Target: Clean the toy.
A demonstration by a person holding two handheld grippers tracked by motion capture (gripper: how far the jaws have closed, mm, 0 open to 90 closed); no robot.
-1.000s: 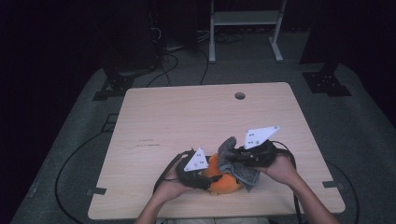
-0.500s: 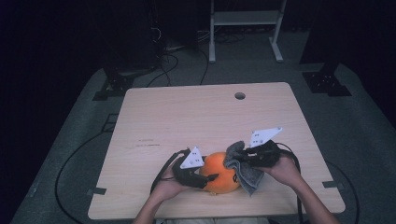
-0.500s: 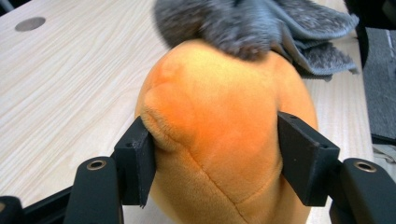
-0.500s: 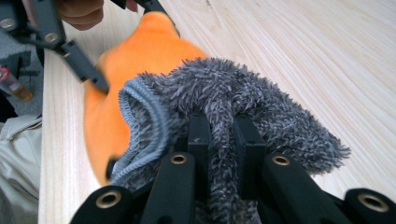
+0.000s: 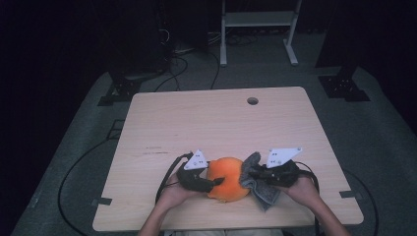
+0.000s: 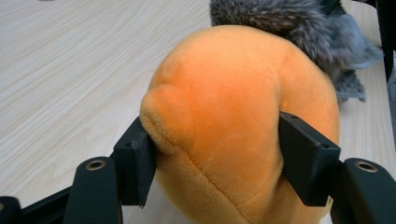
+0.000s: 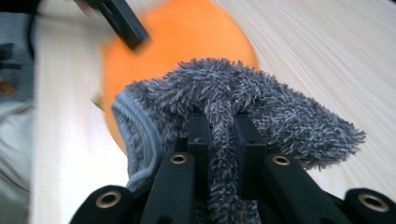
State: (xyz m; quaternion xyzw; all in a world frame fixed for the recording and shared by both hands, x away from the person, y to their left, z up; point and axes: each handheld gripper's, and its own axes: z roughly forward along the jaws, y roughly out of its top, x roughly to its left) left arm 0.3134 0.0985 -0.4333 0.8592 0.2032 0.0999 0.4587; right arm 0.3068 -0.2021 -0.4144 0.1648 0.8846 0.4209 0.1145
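An orange plush toy (image 5: 227, 178) rests on the wooden table (image 5: 196, 123) near its front edge. My left gripper (image 5: 212, 182) is shut on the plush toy (image 6: 233, 112), one black jaw pressed into each side. A fuzzy grey cloth (image 5: 258, 183) hangs against the toy's right side. My right gripper (image 5: 252, 174) is shut on that grey cloth (image 7: 224, 102), a fold pinched between its two jaws, with the orange toy (image 7: 187, 42) just behind it. The cloth's lower end lies on the table.
A small round hole (image 5: 253, 101) sits in the table's far side. Cables (image 5: 78, 167) run across the grey floor at left. A white stand (image 5: 255, 29) and dark equipment bases stand beyond the table.
The right gripper has come down and drawn the grey cloth off the toy's top to its right side. The left gripper has kept its hold on the orange toy and shifted slightly.
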